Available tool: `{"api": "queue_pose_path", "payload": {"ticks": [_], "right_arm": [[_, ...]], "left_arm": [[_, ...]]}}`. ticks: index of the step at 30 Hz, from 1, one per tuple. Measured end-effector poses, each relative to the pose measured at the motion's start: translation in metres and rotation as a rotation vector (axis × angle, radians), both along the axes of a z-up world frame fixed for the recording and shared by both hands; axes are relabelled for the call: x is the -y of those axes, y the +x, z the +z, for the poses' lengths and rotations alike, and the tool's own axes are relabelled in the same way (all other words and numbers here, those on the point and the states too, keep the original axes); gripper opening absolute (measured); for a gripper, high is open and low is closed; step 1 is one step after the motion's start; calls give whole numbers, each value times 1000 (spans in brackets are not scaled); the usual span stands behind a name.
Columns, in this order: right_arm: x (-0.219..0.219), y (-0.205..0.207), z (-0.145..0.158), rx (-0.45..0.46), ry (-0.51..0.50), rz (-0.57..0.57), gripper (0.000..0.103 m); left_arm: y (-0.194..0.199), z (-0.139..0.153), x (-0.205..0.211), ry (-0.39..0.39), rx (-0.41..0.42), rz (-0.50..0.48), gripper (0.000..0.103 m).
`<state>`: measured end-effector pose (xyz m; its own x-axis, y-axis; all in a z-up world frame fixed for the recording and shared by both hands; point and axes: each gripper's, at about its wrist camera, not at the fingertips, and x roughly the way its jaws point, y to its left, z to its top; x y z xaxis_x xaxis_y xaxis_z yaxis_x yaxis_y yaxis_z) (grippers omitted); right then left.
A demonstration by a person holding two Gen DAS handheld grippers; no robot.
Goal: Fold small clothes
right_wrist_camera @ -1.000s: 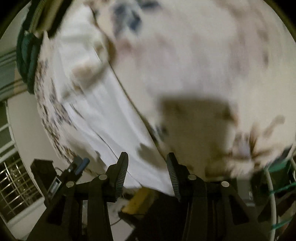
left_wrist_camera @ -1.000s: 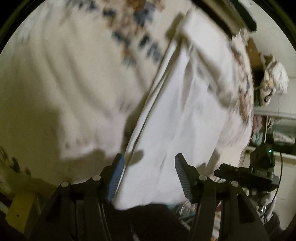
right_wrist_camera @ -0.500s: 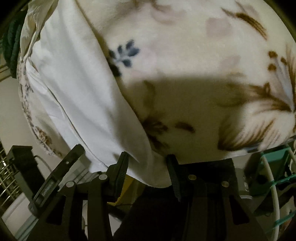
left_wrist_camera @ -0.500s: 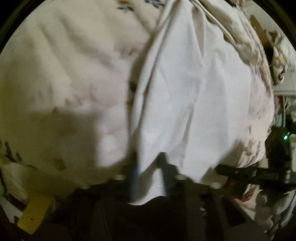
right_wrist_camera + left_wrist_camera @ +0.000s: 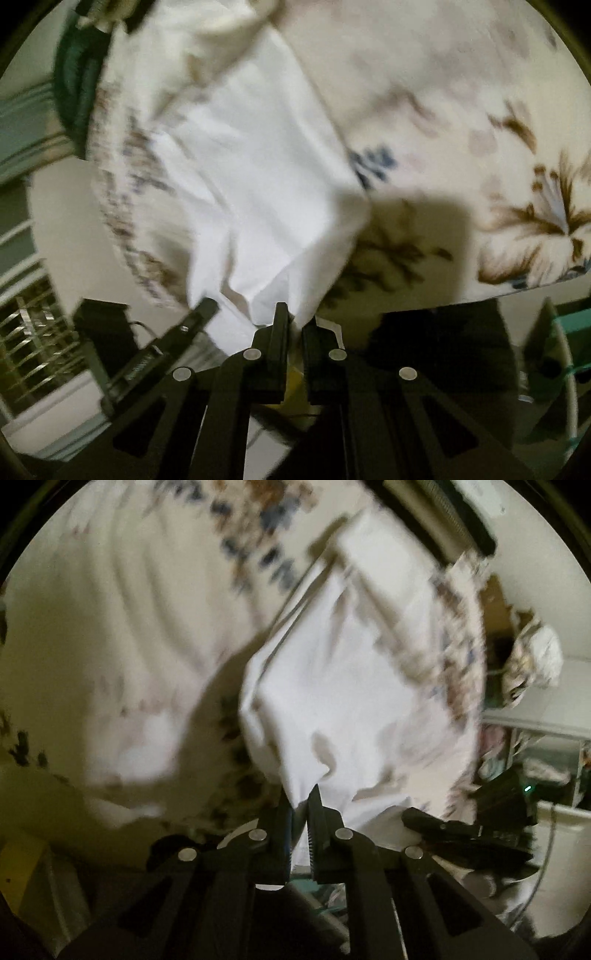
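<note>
Left gripper (image 5: 301,805): clamped on near corner of white cloth (image 5: 351,701).
Right gripper (image 5: 291,321): clamped on its other near corner.
Advice: lift both evenly over the flowered blanket (image 5: 461,110), edge taut.

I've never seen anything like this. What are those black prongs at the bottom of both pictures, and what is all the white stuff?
Each picture comes from a camera fixed on a hand-held grasping tool, looking out along its two black fingers; a person holds one in each hand. The left tool and the right tool are each shut on an edge of a white cloth, a small garment to be folded. It lies on a cream flower-patterned blanket. The pictures are blurred by motion, so finer detail is lost.
</note>
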<state>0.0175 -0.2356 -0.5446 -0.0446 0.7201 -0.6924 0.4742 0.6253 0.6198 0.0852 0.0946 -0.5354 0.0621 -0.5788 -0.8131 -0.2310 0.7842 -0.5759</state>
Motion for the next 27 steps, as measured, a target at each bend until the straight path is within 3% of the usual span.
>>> {"api": "queue_pose_path", "payload": {"ticks": [4,7,11,13,15,17,18,21,27], "right_arm": [[14,42,33,77,73,-72,7],[29,97,53,149,92,-125,7],[50,156,57,191,79,-208,7],[67,187,49,184,66,-289,10],[78,214,39,181,66,-361,14],[85,234,36,192,95,-402,26],[87,240,38,211,91,-410,39],[85,242,54,277,30,-342,49],[73,222,56,296,-165,-126,50]], "left_arm": [[44,26,2,-54,61,75,5],[96,38,14,-105,130,138,5],[166,30,28,-172,164,169,8],[202,21,30,-178,159,198,16],[224,19,31,-201,171,222,36],[240,25,19,-195,205,259,45],[241,29,15,-202,225,268,49],[233,38,7,-142,268,246,55],[207,8,23,50,214,44,55]]}}
